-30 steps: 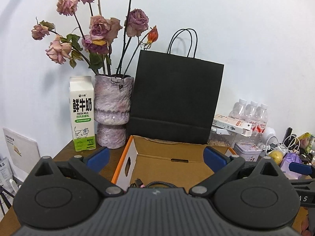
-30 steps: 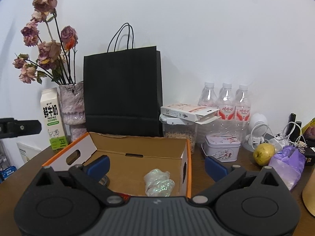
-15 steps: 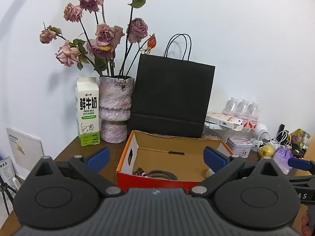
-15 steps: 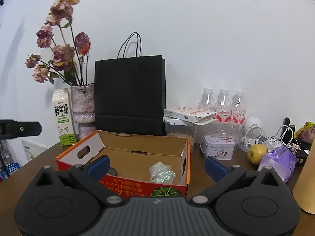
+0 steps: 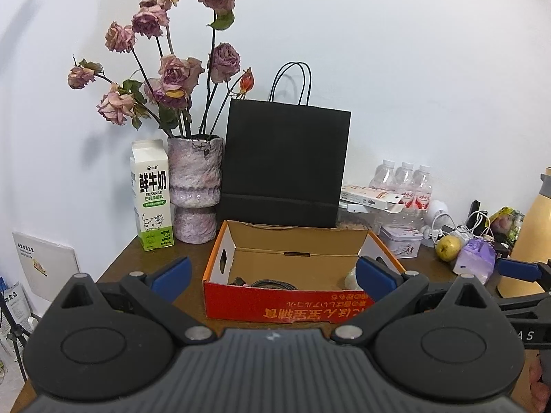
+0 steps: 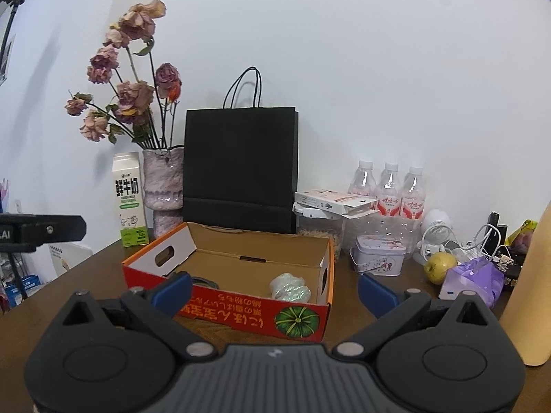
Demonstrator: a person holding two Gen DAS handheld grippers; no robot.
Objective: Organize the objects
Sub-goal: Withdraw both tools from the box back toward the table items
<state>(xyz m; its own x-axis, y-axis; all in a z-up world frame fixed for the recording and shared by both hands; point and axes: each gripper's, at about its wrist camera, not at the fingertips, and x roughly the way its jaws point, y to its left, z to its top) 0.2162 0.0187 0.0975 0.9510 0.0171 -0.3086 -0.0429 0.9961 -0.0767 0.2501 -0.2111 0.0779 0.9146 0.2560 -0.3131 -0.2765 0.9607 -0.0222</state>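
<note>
Both grippers, left (image 5: 272, 277) and right (image 6: 273, 290), empty with fingers apart, box (image 6: 241, 313) at 12 o'clock on surface (image 6: 86, 275), holding wad (image 6: 290, 287) and cable (image 5: 272, 285).

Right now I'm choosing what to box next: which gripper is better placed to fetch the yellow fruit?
Probably the right gripper. The yellow fruit lies right of the cardboard box, on that gripper's side. The left gripper faces the box. Both are open and empty.
</note>
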